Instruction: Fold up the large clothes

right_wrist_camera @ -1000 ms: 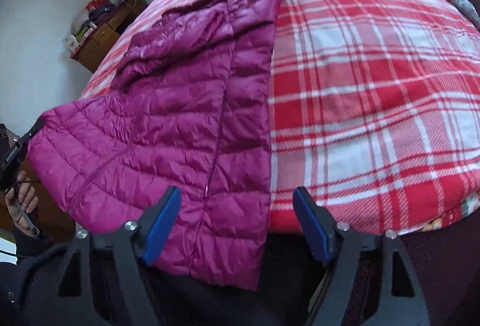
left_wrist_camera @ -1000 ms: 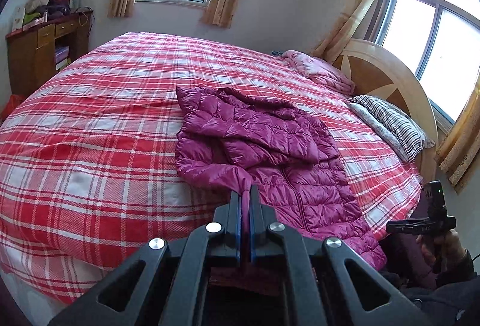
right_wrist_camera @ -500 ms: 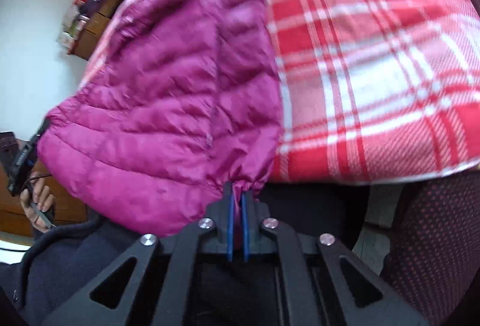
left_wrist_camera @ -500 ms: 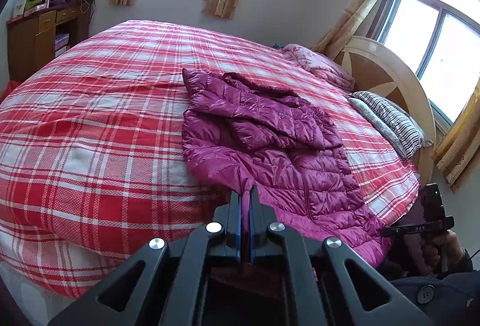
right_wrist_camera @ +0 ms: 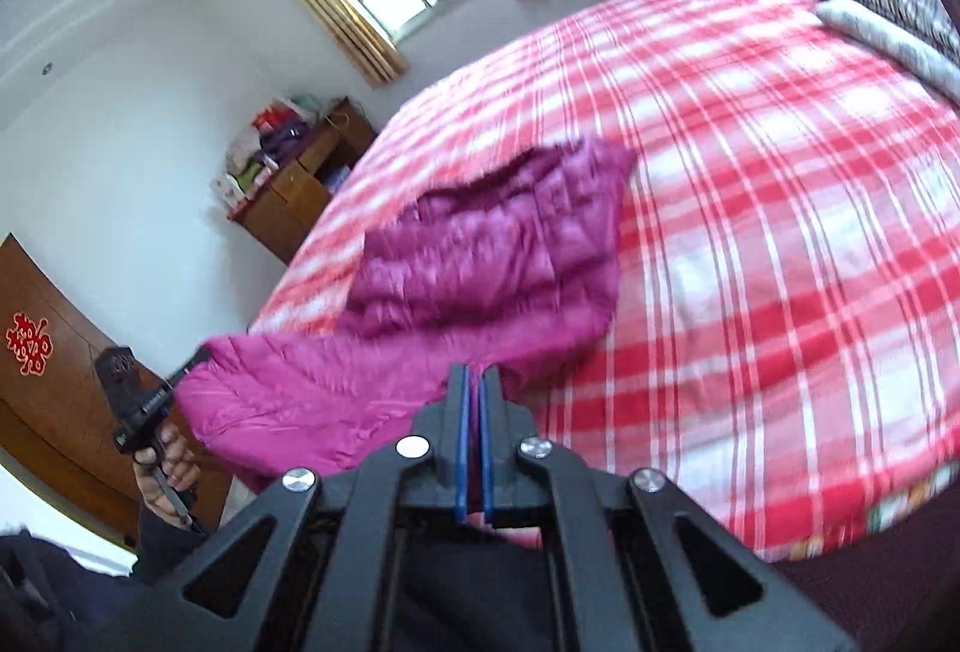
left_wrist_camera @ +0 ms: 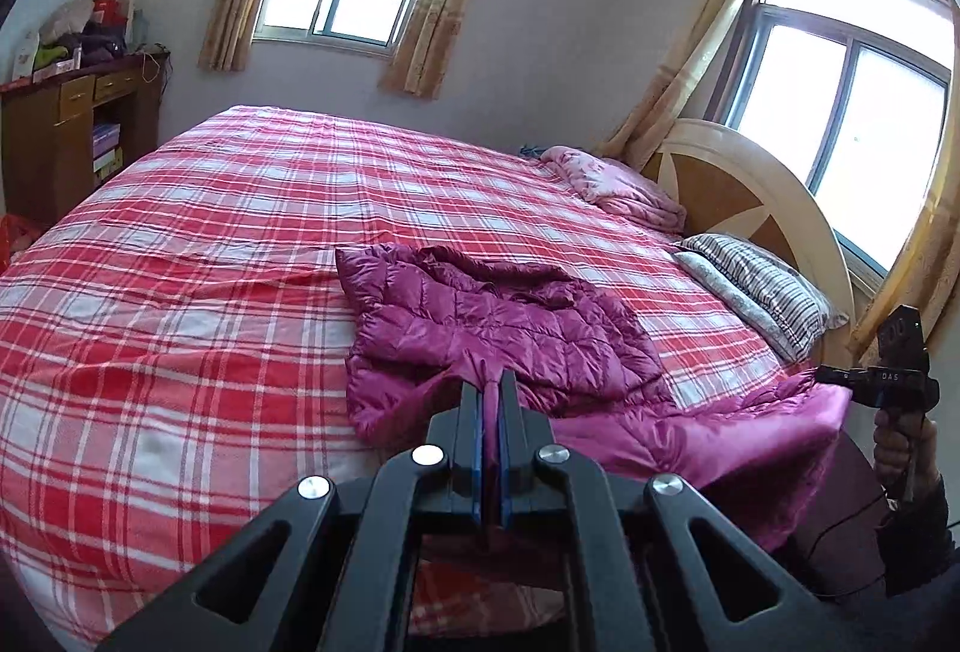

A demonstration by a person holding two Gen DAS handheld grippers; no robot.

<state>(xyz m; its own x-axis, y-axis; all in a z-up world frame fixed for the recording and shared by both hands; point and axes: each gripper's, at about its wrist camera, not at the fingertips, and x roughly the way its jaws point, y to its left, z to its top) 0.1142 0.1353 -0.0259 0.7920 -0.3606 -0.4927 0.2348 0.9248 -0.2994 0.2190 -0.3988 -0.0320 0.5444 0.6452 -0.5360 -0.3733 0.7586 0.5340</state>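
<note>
A magenta quilted down jacket (left_wrist_camera: 504, 328) lies on the red plaid bed (left_wrist_camera: 180, 292), its near hem lifted off the bed's edge. My left gripper (left_wrist_camera: 491, 382) is shut on the hem at one corner. My right gripper (right_wrist_camera: 474, 376) is shut on the hem at the other corner; it also shows at the right in the left wrist view (left_wrist_camera: 840, 376). The jacket (right_wrist_camera: 492, 256) is blurred in the right wrist view. The hem stretches between the two grippers.
A striped pillow (left_wrist_camera: 762, 286) and a pink folded blanket (left_wrist_camera: 618, 184) lie by the wooden headboard (left_wrist_camera: 738, 190). A wooden desk (left_wrist_camera: 66, 124) with clutter stands at the far left. Windows with curtains are on both walls.
My right gripper went from open to shut on the jacket's hem. Both grippers have risen and lifted the hem, so the views tilt up toward the room.
</note>
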